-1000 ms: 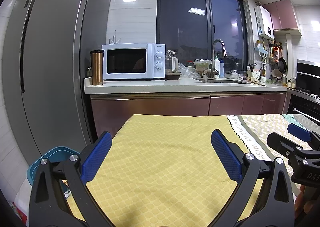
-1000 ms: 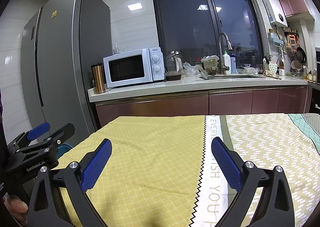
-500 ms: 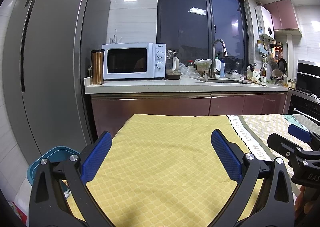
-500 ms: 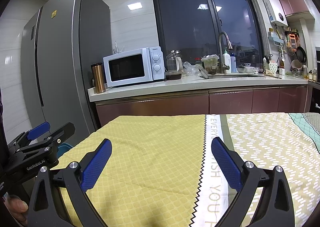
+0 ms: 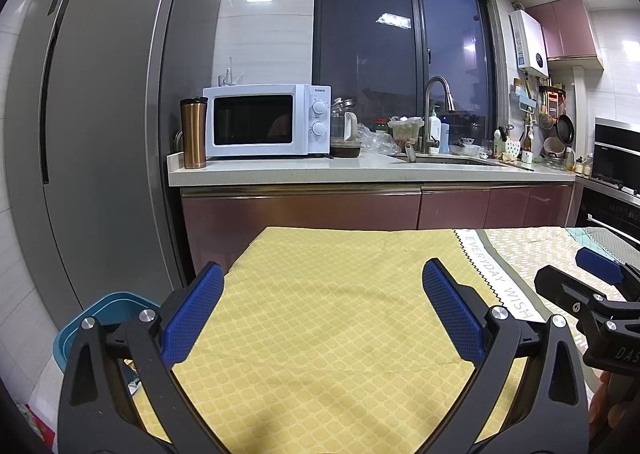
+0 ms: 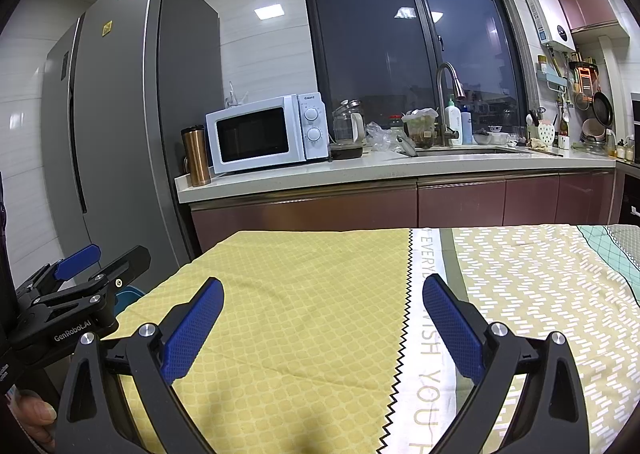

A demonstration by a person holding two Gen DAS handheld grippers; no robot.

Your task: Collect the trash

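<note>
My left gripper point(image 5: 323, 286) hovers open over a table spread with a yellow patterned cloth point(image 5: 320, 318), nothing between its blue pads. My right gripper point(image 6: 323, 302) is open too, over the same cloth point(image 6: 300, 294) near its white lettered stripe. Each gripper shows in the other's view: the right gripper point(image 5: 592, 286) at the right edge, the left gripper point(image 6: 92, 266) at the left edge. A blue-rimmed bin point(image 5: 108, 306) stands on the floor left of the table. No loose trash shows on the cloth.
A grey fridge point(image 5: 92, 134) rises at the left. Beyond the table runs a counter point(image 5: 360, 170) with a copper tumbler point(image 5: 193, 133), white microwave point(image 5: 264, 120), jars, bags and a sink tap point(image 5: 436, 110). An oven point(image 5: 612, 190) is at the right.
</note>
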